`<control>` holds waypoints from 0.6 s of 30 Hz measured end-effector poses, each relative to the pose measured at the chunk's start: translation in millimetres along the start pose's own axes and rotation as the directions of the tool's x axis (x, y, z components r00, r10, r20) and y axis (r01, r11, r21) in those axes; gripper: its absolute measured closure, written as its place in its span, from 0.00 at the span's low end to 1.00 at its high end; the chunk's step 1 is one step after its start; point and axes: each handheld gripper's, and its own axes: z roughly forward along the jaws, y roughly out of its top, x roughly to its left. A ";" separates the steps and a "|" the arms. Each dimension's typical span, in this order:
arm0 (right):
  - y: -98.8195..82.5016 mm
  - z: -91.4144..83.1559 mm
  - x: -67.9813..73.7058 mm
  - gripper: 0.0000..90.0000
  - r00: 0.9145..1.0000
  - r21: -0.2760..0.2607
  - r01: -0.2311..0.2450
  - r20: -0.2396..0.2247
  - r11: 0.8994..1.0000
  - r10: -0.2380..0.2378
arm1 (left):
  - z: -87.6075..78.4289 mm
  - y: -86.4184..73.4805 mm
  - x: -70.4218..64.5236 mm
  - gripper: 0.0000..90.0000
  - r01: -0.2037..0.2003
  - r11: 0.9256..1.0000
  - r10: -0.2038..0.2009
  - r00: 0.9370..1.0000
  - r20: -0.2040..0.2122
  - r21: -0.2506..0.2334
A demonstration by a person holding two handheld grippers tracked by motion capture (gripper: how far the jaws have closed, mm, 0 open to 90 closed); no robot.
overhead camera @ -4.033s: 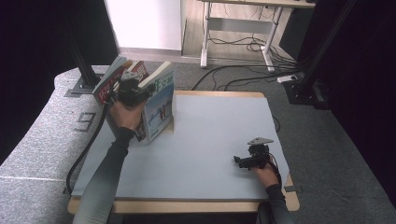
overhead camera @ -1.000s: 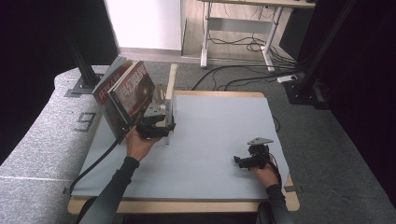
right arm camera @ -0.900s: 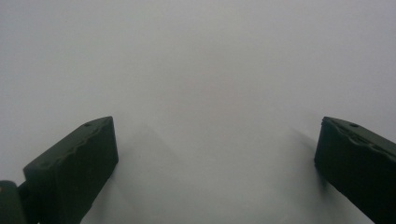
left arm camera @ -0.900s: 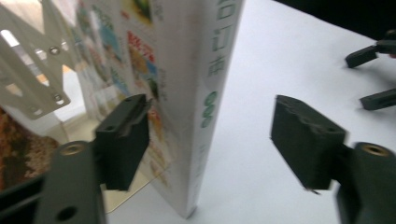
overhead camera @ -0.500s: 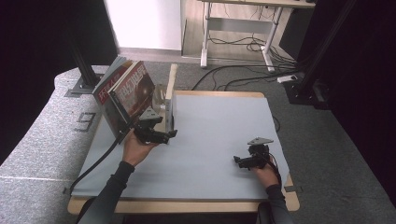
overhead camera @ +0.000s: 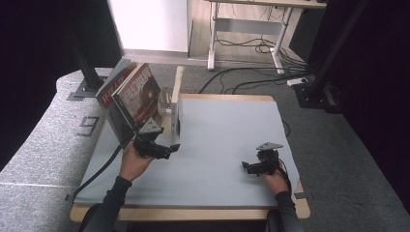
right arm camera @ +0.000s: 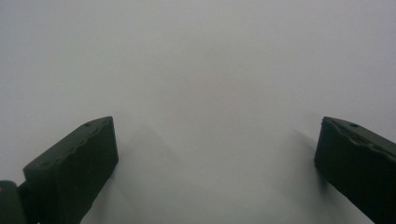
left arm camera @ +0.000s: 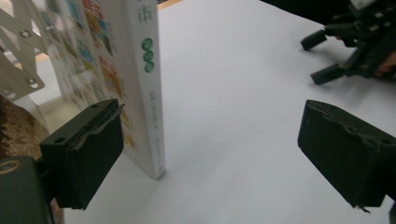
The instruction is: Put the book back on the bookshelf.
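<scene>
Two sets of tongs work over one wide grey table (overhead camera: 227,145). At its far left corner books (overhead camera: 133,99) lean in an expanding rack (left arm camera: 18,70), and a white-spined book (left arm camera: 149,88) stands upright at the rack's near end, on the table. The left tongs (overhead camera: 169,147) have just been opening; they gape wide just beside that book, nothing between the jaws, so the placing step looks finished. Next, I judge, they should back away level without brushing the spine. The right tongs (overhead camera: 247,168) rest spread wide and empty near the front right. The rack's base is hidden, and the cover print is blurred.
</scene>
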 end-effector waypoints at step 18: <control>0.0 0.0 0.0 0.00 1.000 0.000 0.000 -0.001 1.000 0.000 | -21.2 -35.2 -1.4 0.00 0.002 1.000 -0.002 0.999 0.051 -0.001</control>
